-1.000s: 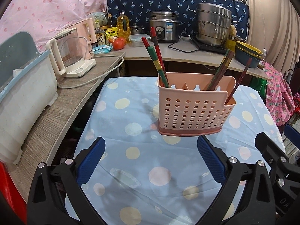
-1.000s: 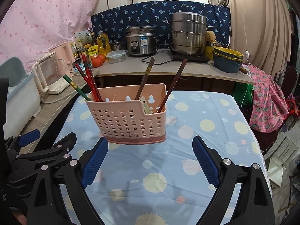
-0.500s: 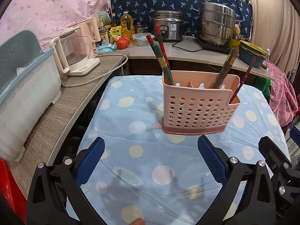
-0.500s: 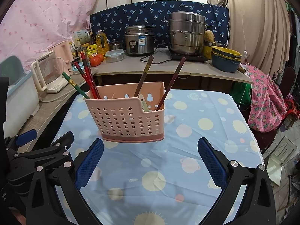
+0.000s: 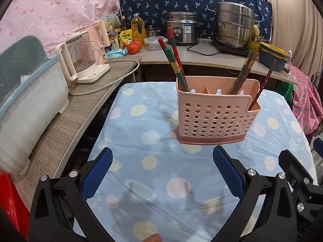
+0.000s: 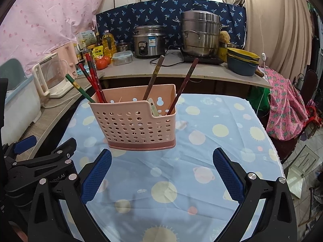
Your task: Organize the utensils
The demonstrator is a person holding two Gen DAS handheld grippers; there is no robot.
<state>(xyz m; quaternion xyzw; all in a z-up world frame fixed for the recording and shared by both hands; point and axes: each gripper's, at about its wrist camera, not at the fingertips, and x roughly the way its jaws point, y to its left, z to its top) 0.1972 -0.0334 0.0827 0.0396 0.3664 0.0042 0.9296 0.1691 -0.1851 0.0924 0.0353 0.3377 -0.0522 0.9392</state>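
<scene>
Polka-dot cloth covers the table [image 5: 153,191]; the pink caddy [image 5: 216,119], centre frame, holds leaning chopsticks [image 5: 175,64]. Both the left gripper [image 5: 161,173] and right gripper [image 6: 161,173] are spread, empty. If bumped, the light caddy could be tipped.

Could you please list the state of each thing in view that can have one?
Left claw: open, empty.
Right claw: open, empty.
Pink perforated plastic utensil holder: upright on the table, holding chopsticks.
Red and green chopsticks: standing tilted in the holder's left end.
Brown chopsticks: leaning in its right part.
Clear electric kettle: on its base, looks empty.
Steel rice cooker: lid shut.
</scene>
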